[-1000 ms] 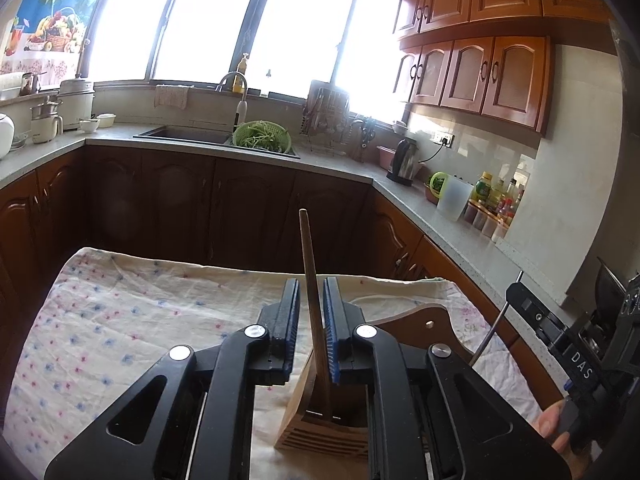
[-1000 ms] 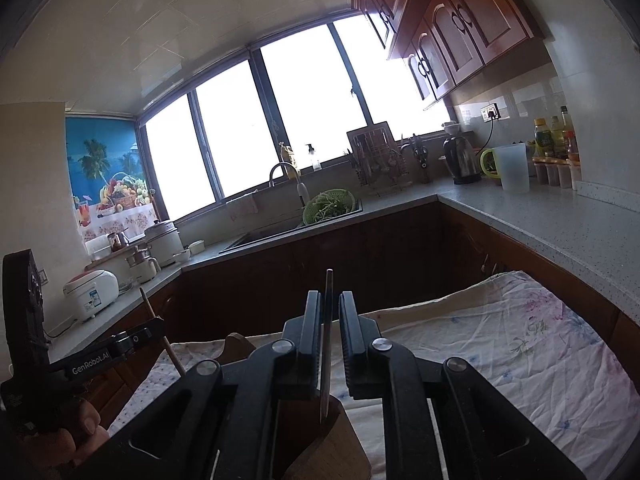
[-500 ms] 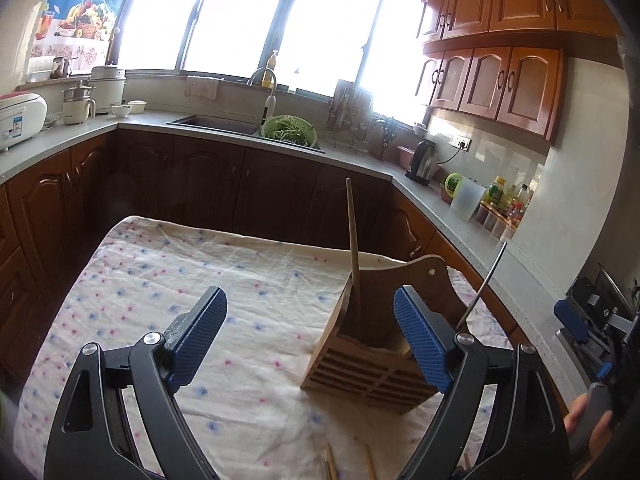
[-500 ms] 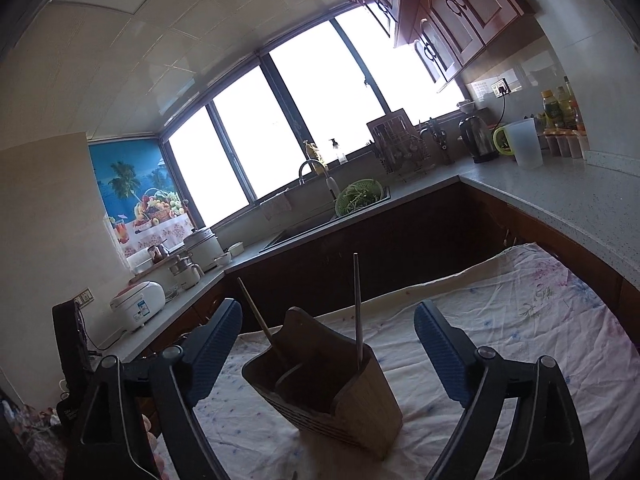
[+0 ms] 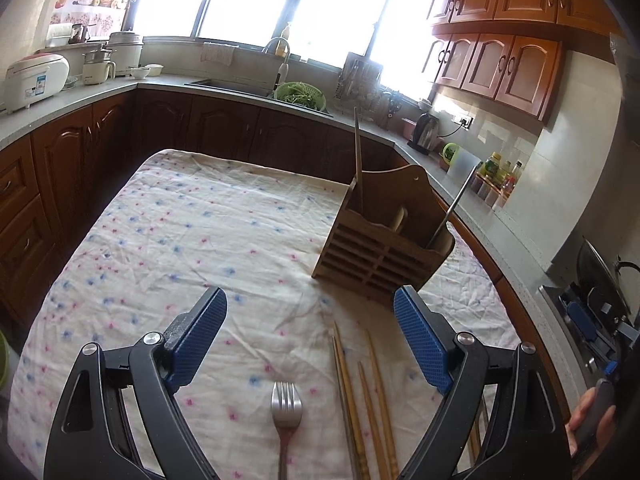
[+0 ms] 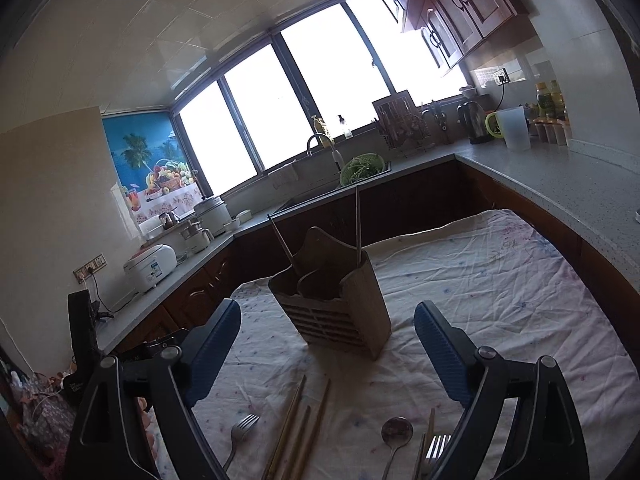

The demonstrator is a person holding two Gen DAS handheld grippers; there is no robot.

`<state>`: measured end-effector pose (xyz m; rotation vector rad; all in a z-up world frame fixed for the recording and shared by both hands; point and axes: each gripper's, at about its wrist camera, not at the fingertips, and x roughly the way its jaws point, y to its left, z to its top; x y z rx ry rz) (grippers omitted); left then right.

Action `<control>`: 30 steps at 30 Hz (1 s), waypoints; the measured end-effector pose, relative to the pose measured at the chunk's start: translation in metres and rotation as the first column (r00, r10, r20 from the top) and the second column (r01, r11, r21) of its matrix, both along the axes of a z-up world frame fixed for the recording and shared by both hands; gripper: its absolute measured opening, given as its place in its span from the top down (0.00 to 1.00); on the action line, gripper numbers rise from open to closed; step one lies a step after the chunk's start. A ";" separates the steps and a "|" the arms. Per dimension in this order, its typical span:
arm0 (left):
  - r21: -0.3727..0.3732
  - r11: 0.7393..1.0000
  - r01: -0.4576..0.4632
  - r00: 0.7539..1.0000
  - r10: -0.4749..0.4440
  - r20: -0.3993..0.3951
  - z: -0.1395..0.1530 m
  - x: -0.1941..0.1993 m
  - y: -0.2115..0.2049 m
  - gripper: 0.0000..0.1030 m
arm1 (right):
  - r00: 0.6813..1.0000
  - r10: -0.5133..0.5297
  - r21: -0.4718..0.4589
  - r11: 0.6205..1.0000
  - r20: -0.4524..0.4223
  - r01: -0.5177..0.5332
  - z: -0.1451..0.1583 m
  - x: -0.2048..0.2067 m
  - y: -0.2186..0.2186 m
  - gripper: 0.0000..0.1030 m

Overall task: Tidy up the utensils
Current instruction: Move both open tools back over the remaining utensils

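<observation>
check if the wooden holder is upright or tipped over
Upright: the wooden holder stands on its base on the cloth, two chopsticks sticking up.

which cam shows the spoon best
The right wrist view. The spoon lies on the cloth near the bottom edge, bowl up and most of its handle showing, between the chopsticks and a fork. The left wrist view shows no spoon; it would lie behind the gripper body there.

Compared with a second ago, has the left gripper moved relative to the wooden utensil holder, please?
Yes. The left gripper has drawn back from the wooden utensil holder, which now stands clear beyond its fingers; they have just been opening, with nothing between them.
</observation>
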<state>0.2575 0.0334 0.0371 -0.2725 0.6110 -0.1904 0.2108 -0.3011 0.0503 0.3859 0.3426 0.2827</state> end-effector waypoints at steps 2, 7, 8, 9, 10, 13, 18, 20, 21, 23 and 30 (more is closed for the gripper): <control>0.006 1.000 0.004 1.000 -0.004 -0.009 -0.004 -0.014 -0.001 0.15 | 1.000 -0.009 -0.009 1.000 -0.008 0.009 -0.004 -0.017 -0.004 0.12; 0.029 0.999 0.018 0.999 -0.017 -0.029 -0.014 -0.045 -0.006 0.15 | 0.997 -0.059 -0.050 0.997 -0.056 0.056 -0.021 -0.056 -0.012 0.12; 0.029 0.999 0.021 0.999 -0.020 -0.034 -0.016 -0.050 -0.006 0.15 | 0.996 -0.066 -0.058 0.996 -0.065 0.062 -0.025 -0.063 -0.014 0.12; 0.030 0.999 0.024 0.999 -0.023 -0.039 -0.019 -0.055 -0.007 0.15 | 0.995 -0.071 -0.063 0.996 -0.074 0.066 -0.029 -0.070 -0.016 0.12; 0.033 0.999 0.028 0.999 -0.027 -0.045 -0.022 -0.060 -0.008 0.15 | 0.993 -0.077 -0.067 0.995 -0.084 0.072 -0.034 -0.076 -0.018 0.12; 0.041 0.998 0.045 0.996 -0.042 -0.075 -0.032 -0.071 -0.011 0.15 | 0.988 -0.099 -0.072 0.993 -0.121 0.091 -0.045 -0.089 -0.023 0.12; 0.048 0.997 0.064 0.991 -0.057 -0.119 -0.046 -0.080 -0.018 0.15 | 0.981 -0.105 -0.063 0.993 -0.162 0.096 -0.061 -0.102 -0.029 0.12; 0.054 0.996 0.068 0.990 -0.061 -0.128 -0.047 -0.081 -0.021 0.15 | 0.979 -0.107 -0.062 0.993 -0.172 0.098 -0.066 -0.104 -0.030 0.12; 0.054 0.996 0.070 0.990 -0.063 -0.128 -0.047 -0.082 -0.022 0.15 | 0.978 -0.112 -0.065 0.993 -0.178 0.102 -0.067 -0.103 -0.030 0.12; 0.058 0.995 0.076 0.990 -0.068 -0.127 -0.045 -0.081 -0.025 0.15 | 0.975 -0.121 -0.072 0.991 -0.186 0.109 -0.069 -0.103 -0.030 0.12; 0.056 0.990 0.131 0.981 -0.122 -0.149 -0.041 -0.066 -0.040 0.15 | 0.971 -0.131 -0.092 0.989 -0.201 0.115 -0.070 -0.097 -0.034 0.13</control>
